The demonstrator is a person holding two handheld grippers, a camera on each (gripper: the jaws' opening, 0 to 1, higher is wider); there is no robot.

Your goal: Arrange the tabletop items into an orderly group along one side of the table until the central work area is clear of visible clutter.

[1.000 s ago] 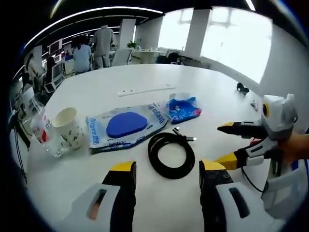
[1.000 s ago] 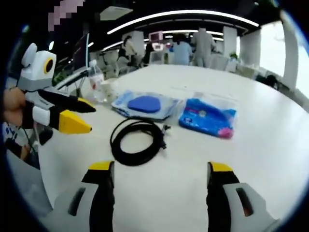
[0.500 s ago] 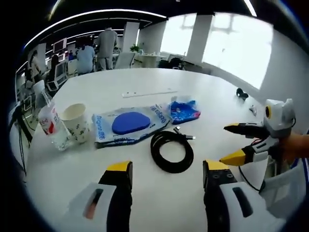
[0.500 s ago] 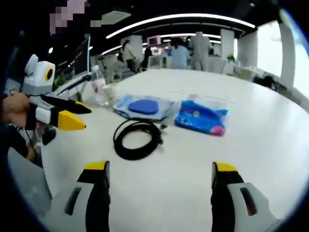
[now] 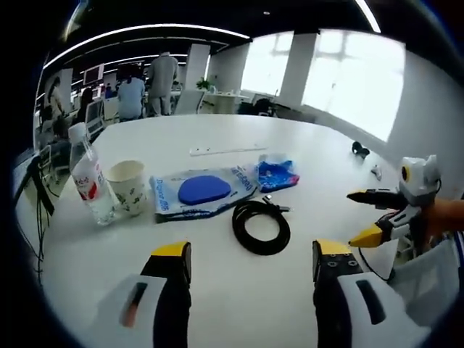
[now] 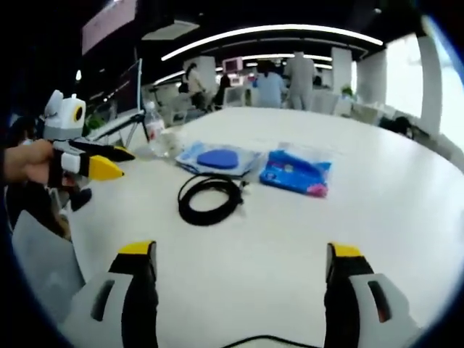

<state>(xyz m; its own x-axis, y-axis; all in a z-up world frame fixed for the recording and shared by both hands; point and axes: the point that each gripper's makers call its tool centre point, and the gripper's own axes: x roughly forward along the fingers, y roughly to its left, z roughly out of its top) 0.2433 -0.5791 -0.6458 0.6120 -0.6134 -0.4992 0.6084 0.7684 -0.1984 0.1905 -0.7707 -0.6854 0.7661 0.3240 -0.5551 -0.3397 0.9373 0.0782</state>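
In the left gripper view, a white table (image 5: 217,145) carries a loose cluster of items, and the black coiled cable (image 5: 261,228) at its middle serves as the landmark here. Just beyond the cable, up and to its left in this view, lies a flat packet with a blue oval pad (image 5: 203,191); a smaller blue bag (image 5: 275,174) sits just beyond the cable to its right. Further left of the packet stand a paper cup (image 5: 129,197) and, beside it, a plastic water bottle (image 5: 88,174), both upright. The left gripper (image 5: 250,254) hangs near the table edge on the near side of the cable, jaws wide apart and holding nothing. To the right of the cable the right gripper (image 5: 371,216) is held by a hand, its yellow-tipped jaws parted and empty. In the right gripper view, the same cable (image 6: 210,197) lies centrally, with the packet (image 6: 217,158) and blue bag (image 6: 296,171) beyond it and the bottle (image 6: 154,130) further off to the left. The right gripper (image 6: 239,254) is spread apart, well short of the cable; the left gripper (image 6: 101,161) shows at left, empty. No item looks gathered yet, so the task seems at its start. The next move likely calls for reaching forward to the cable and closing on it.
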